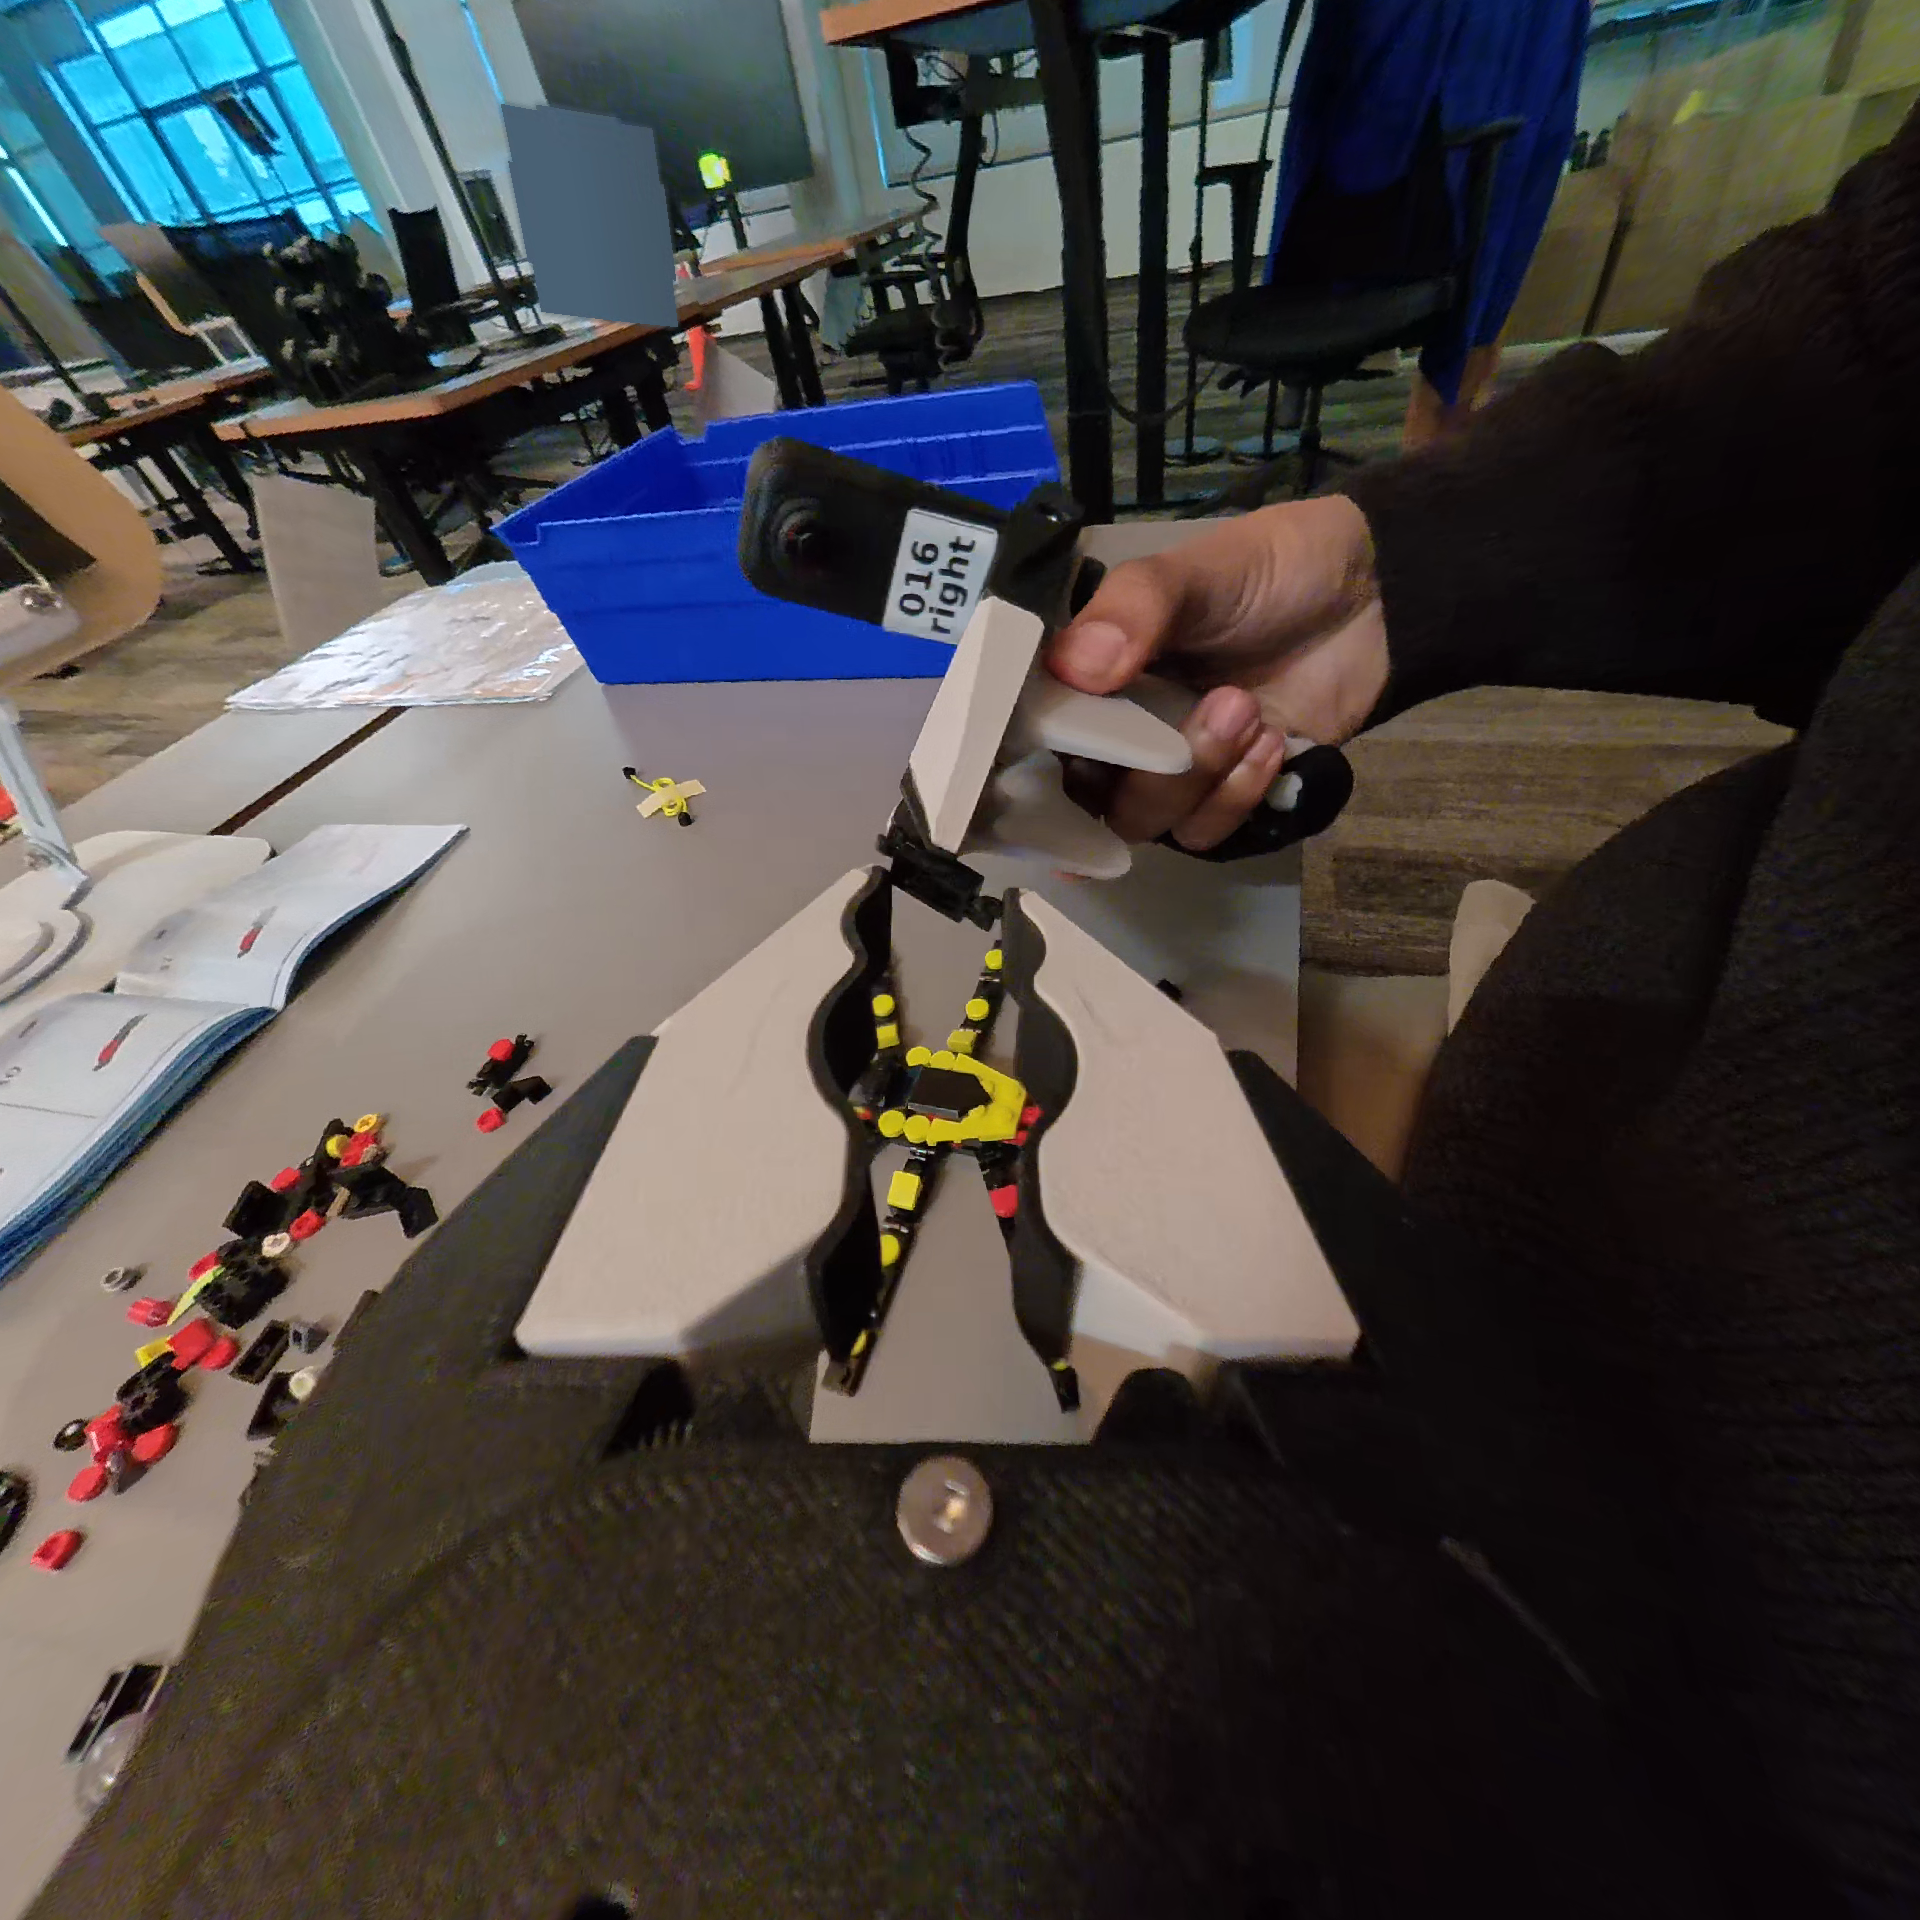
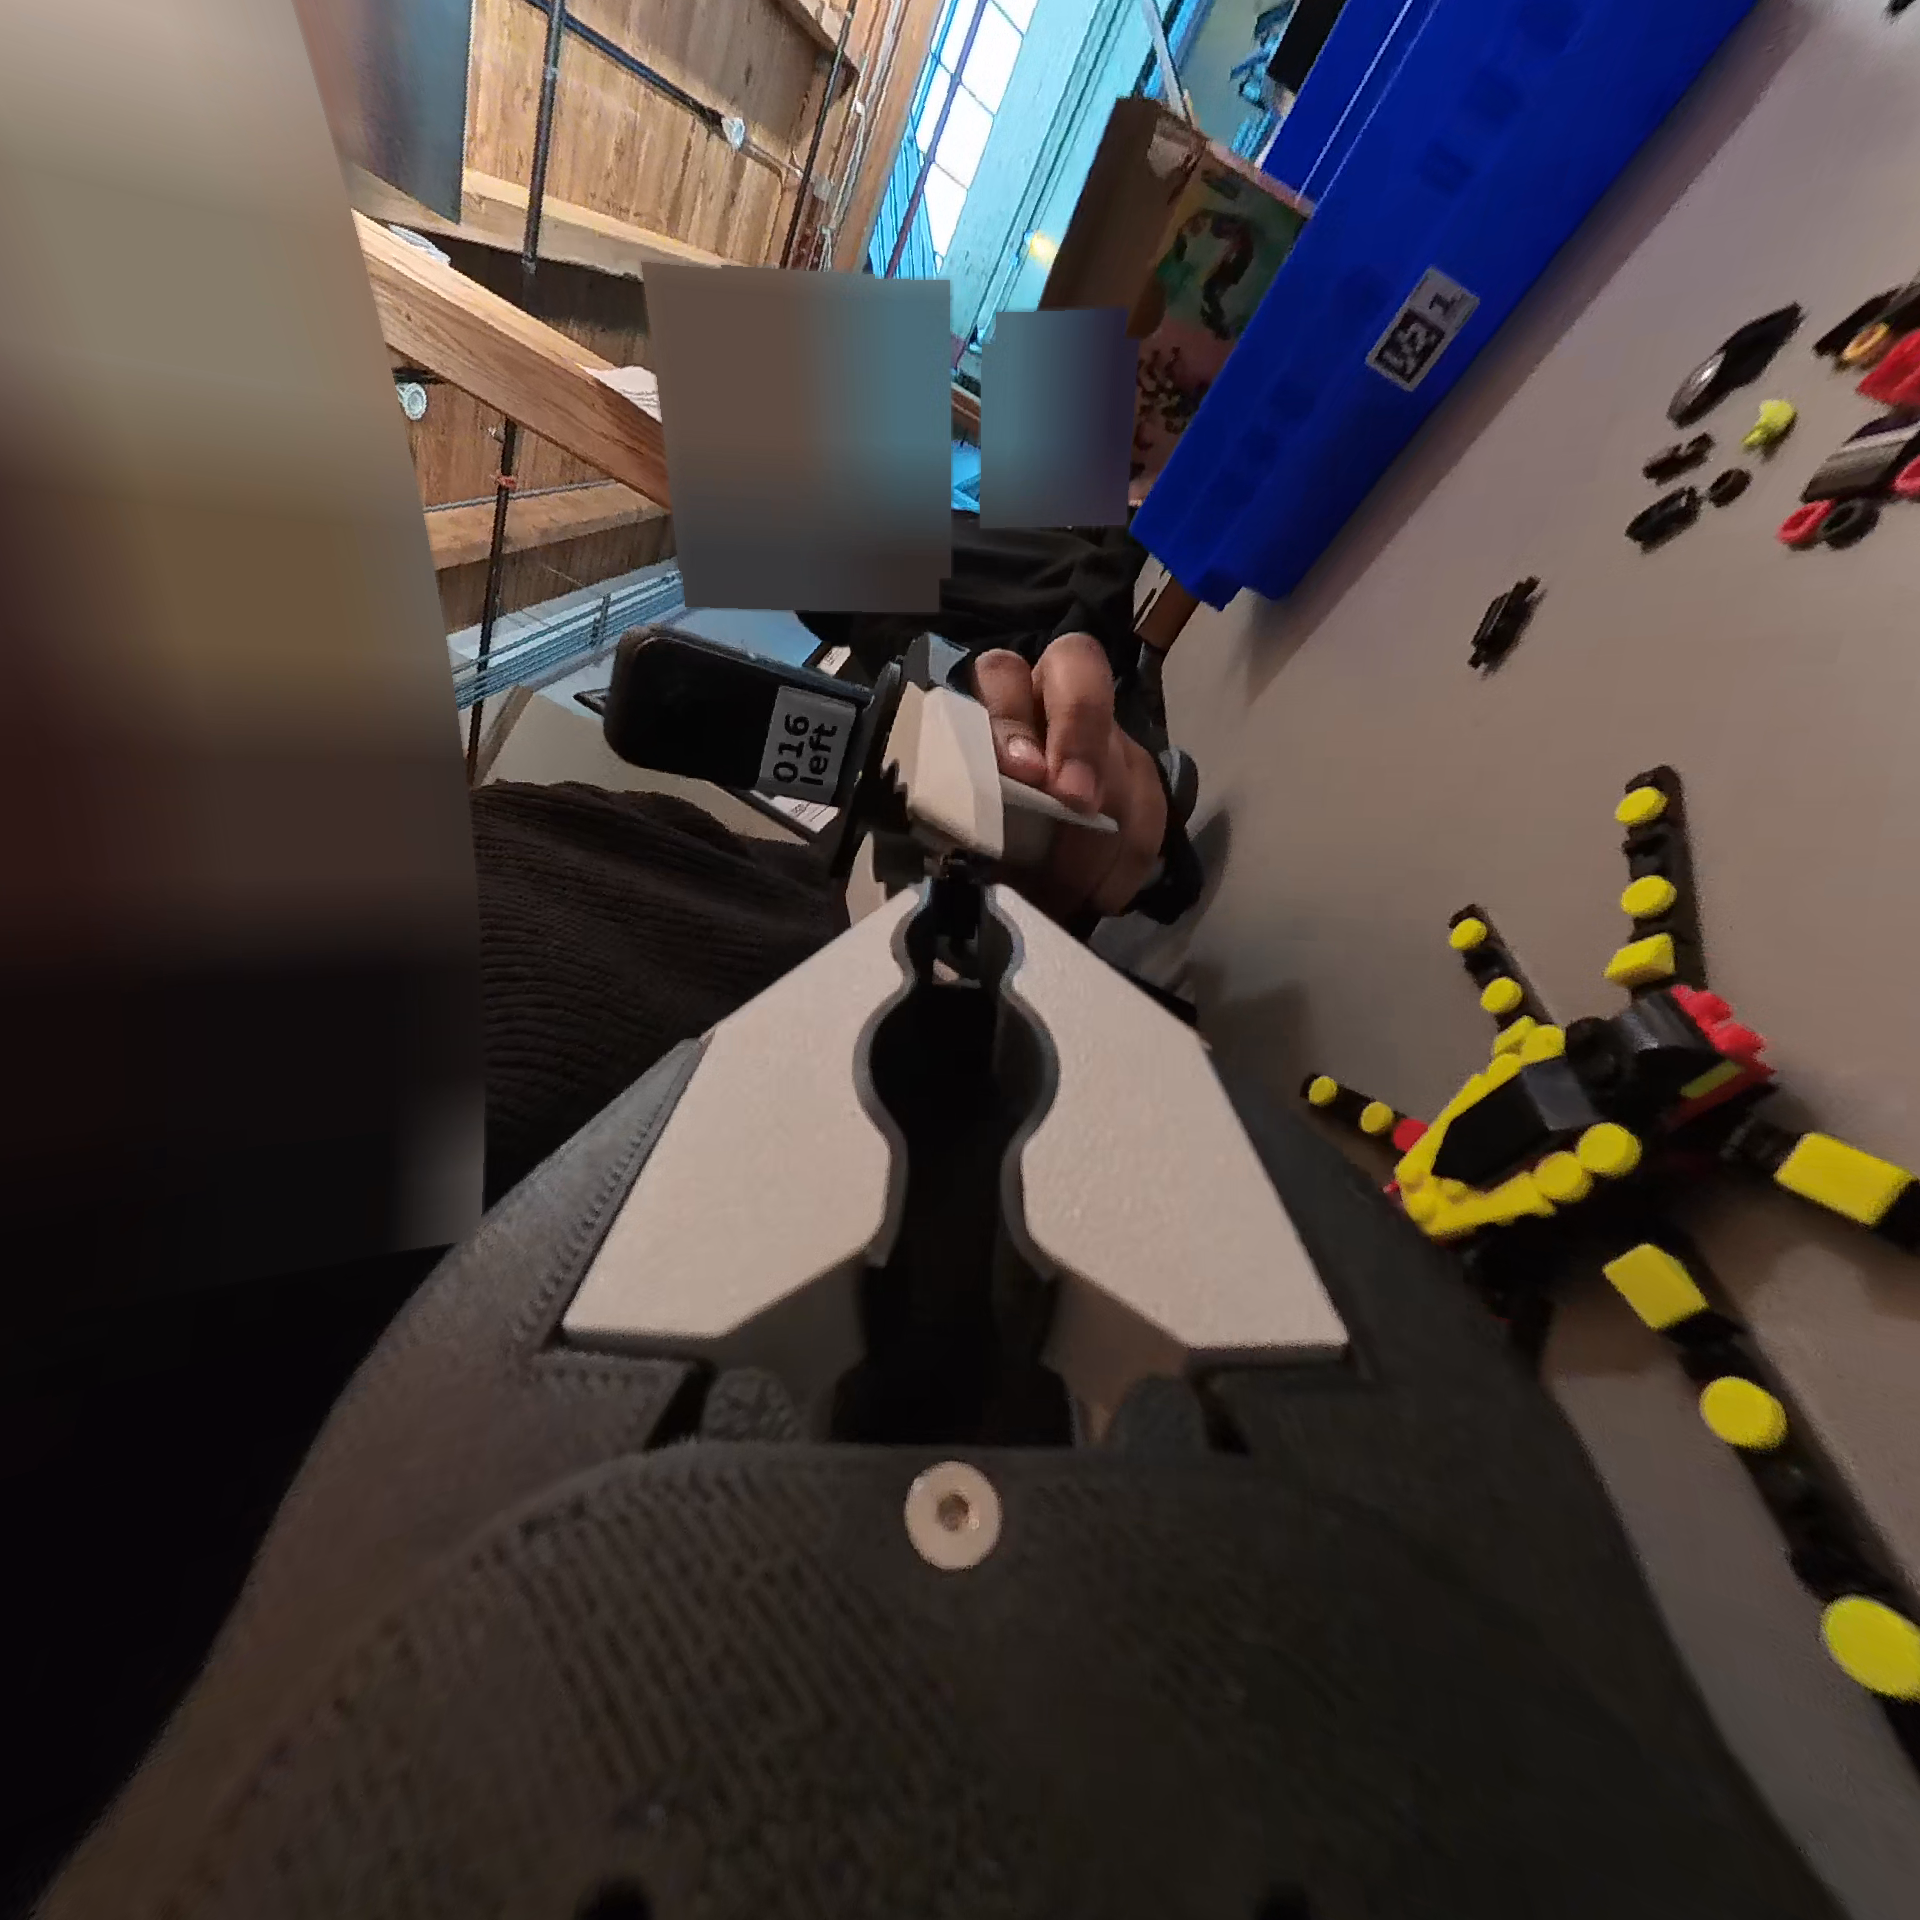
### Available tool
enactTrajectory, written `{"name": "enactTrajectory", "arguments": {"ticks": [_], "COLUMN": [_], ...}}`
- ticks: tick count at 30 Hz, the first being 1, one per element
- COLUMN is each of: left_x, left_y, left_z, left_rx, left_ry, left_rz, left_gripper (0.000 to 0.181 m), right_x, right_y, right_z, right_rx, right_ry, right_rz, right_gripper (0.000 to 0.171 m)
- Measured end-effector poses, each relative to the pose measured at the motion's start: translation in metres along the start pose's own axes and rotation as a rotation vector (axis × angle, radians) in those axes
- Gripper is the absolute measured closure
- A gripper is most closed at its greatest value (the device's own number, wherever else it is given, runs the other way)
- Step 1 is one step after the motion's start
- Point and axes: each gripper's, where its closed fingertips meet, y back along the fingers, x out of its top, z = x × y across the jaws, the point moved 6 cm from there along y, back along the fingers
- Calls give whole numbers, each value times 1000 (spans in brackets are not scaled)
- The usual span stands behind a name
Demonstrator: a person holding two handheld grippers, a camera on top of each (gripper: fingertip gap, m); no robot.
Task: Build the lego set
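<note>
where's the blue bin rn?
Blue bin sits at the table's far edge in the left wrist view, behind the right gripper, beside a clear plastic bag.

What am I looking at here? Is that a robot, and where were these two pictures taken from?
There is no robot. A person holds a two-fingered hand-held gripper in each hand, and each one has a camera looking along its grey fingers. The left wrist view is taken from the left hand-held gripper, the right wrist view from the right hand-held gripper. Each view also shows the other one farther off. Their tips meet on a small black piece, which both seem to pinch. On the grey table below lie a black and yellow model, loose pieces, an open booklet and a blue bin.
</note>
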Motion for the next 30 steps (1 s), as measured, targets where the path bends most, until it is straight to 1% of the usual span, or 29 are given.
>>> {"name": "enactTrajectory", "arguments": {"ticks": [5, 7, 13, 17, 28, 30], "left_x": [2, 2, 3, 2, 0, 1], "left_y": [0, 0, 0, 0, -1, -2], "left_z": [0, 0, -3, -4, -5, -4], "left_rx": [8, 14, 51, 37, 79, 98], "left_ry": [3, -9, -9, 13, -24, -54], "left_rz": [11, 10, 10, 7, -21, -30], "left_gripper": [164, 164, 163, 164, 164, 164], "right_x": [1, 0, 0, -1, 0, -1], "right_y": [-4, -3, -4, -4, -5, -4], "right_z": [-3, -2, -2, -2, -1, -2], "right_rx": [7, 6, -8, -10, -62, -64], "right_ry": [29, 32, 46, 47, 93, 103], "right_rz": [23, 20, 9, 7, 11, 10], "right_gripper": [161, 164, 163, 164, 165, 165]}}
